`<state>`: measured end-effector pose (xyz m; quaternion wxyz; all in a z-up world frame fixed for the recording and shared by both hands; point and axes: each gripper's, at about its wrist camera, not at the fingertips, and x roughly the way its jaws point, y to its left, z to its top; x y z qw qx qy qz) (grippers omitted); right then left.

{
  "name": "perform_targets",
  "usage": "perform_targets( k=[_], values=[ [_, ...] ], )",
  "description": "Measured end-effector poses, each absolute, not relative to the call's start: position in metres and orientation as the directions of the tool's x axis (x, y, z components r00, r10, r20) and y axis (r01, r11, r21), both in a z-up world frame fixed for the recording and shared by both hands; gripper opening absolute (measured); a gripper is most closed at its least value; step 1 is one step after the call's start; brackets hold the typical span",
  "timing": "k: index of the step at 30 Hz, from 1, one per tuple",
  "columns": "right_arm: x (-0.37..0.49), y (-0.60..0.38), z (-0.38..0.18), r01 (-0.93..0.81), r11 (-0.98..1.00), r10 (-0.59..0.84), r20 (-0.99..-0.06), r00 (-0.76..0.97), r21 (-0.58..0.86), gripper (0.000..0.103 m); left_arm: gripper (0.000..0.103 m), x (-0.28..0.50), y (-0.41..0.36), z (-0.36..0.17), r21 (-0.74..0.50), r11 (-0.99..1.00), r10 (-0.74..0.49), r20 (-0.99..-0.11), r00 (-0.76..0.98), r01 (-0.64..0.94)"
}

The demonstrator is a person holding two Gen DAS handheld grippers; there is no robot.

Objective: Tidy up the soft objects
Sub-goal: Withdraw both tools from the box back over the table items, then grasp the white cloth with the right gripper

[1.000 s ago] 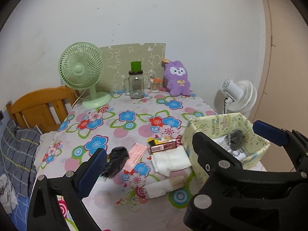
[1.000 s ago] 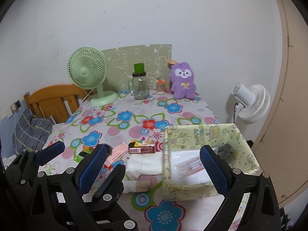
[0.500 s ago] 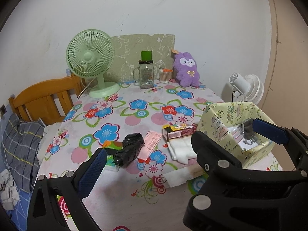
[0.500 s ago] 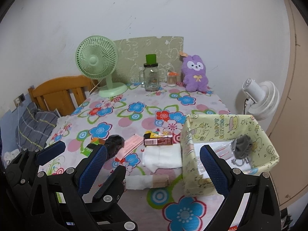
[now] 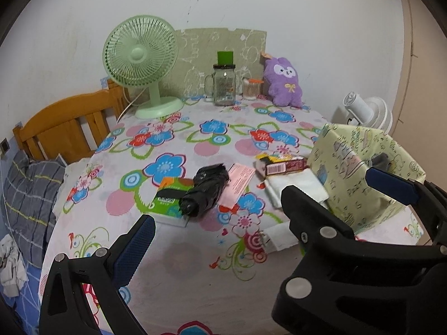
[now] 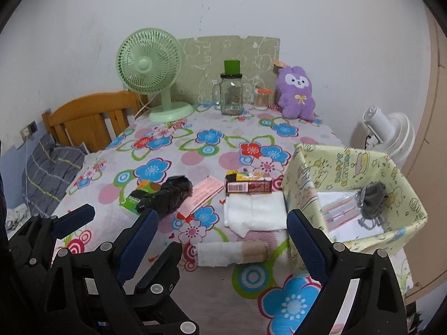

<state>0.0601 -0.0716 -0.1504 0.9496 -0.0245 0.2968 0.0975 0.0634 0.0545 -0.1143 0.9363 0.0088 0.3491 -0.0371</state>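
Yellow box [image 6: 354,167], far inner wall: "HAPPY BIRTHDAY", just legible.
Red packet [image 6: 248,187]: barcode only, digits too small.

The tablecloth [image 6: 173,150] is white with blue, red and pink flowers and green rings. On it, the box [image 6: 346,164] is pale yellow with cartoon prints, the fan [image 6: 151,64] mint green, the plush rabbit [image 6: 297,92] purple, and the folded cloth [image 6: 255,209] beside the box plain white.

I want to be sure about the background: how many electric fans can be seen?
2. The green fan stands on the table's far left corner; the white fan is beyond the table's right edge.
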Motion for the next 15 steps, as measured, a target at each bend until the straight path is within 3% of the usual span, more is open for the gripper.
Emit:
perform_targets(
  k=[15],
  values=[
    [0.089,-0.058,-0.197,-0.203,0.979,0.152,-0.679,0.718,0.005,0.077,0.102,0.081,0.065,-0.158,-0.01,0.999,-0.042,-0.74,0.672,0.051]
  ],
)
